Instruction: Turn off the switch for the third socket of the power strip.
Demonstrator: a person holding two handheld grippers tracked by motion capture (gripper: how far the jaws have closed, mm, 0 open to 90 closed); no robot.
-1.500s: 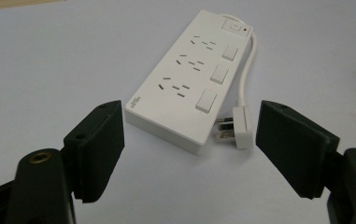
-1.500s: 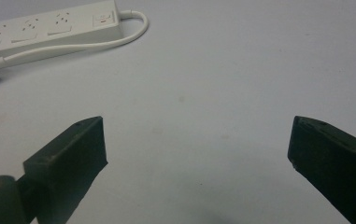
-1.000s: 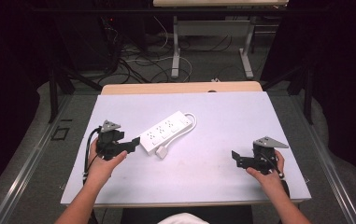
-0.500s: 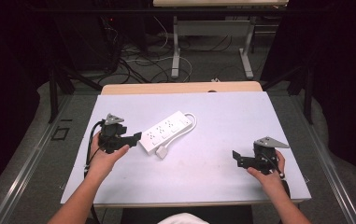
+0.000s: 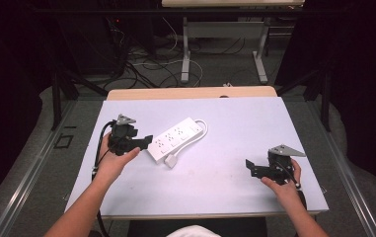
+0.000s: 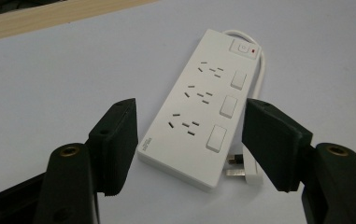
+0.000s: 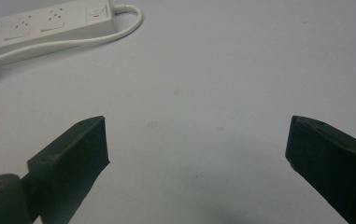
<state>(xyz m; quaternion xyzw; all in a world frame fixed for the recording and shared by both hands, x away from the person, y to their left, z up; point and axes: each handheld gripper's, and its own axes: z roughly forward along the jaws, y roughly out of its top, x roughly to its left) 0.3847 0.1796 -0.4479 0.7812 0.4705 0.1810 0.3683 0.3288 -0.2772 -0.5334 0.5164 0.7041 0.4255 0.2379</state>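
A white power strip [image 5: 175,138] with three sockets lies slantwise on the pale table [image 5: 240,123], its cord looped round the far end and its plug [image 5: 170,160] resting by the near end. My left gripper [image 5: 147,140] hovers just left of the strip's near end, pointing at it. In the left gripper view the strip [image 6: 199,107] and plug [image 6: 241,172] lie beyond the left gripper [image 6: 192,123], whose jaws have just been closing a little and stand apart with nothing pressed between them. My right gripper [image 5: 249,165] rests open at the table's right front, jaws wide in its own view [image 7: 196,140].
A wooden strip [image 5: 190,93] edges the table's far side. Beyond it stand table legs and tangled cables [image 5: 141,64] on the floor. The strip's cord [image 7: 73,42] shows at the top left of the right gripper view.
My left gripper has moved right and slightly up toward the power strip's near end. The right gripper and the strip have stayed where they were.
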